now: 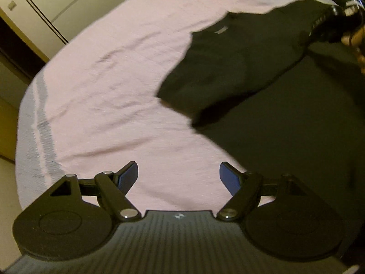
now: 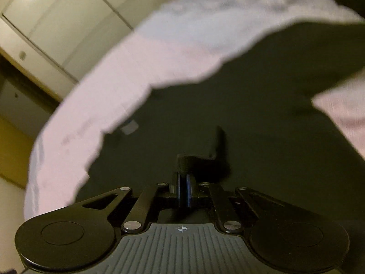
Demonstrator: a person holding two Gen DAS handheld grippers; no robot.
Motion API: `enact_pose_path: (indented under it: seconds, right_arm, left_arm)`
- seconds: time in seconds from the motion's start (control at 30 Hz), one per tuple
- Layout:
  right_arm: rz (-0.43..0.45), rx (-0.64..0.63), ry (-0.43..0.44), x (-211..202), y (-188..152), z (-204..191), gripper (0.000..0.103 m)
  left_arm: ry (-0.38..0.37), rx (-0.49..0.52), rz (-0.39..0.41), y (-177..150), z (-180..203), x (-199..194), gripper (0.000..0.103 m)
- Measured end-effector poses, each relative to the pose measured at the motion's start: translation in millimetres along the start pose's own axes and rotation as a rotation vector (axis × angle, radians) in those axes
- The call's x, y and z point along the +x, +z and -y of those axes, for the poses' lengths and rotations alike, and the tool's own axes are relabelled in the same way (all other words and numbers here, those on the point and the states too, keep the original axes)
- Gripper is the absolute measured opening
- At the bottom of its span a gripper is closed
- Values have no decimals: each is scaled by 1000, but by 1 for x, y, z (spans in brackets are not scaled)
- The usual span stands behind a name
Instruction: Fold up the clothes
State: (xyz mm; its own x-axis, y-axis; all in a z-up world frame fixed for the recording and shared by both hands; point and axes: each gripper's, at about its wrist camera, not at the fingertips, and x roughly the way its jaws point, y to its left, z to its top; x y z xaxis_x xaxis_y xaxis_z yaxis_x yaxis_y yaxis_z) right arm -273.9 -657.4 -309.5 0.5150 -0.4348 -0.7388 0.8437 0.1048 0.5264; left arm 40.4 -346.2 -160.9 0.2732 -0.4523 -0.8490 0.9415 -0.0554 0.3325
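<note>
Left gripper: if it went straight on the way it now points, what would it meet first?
Most likely the pink sheet. The left gripper, jaws open and empty, points at bare sheet; the dark garment lies to its right. Depth is unclear.

Pale bedding and cream panels

A pink sheet (image 1: 118,96) spreads ahead of the gripper; cream wall panels (image 2: 59,27) stand beyond, upper left.

Pink sheet (image 1: 109,96) (wrinkled) carries a dark garment (image 1: 262,114).

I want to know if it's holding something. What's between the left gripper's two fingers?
Nothing is held. In the left wrist view the left gripper is open, with only the pink sheet showing between its fingers; the dark garment lies farther right.
</note>
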Motion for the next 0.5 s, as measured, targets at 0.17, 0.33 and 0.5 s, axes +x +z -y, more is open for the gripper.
enact_pose_path:
  seconds: [0.17, 0.33, 0.5]
  right_arm:
    - [-43, -18, -17, -5, -1, 18, 5]
    - [-64, -48, -49, -14, 8, 18, 5]
    - [-57, -108, -11, -29, 13, 2, 14]
  left_arm:
    - [-19, 28, 1, 28, 26, 10, 76]
    - [-33, 40, 23, 41, 24, 37, 76]
    - [-32, 240, 56, 46, 41, 69, 76]
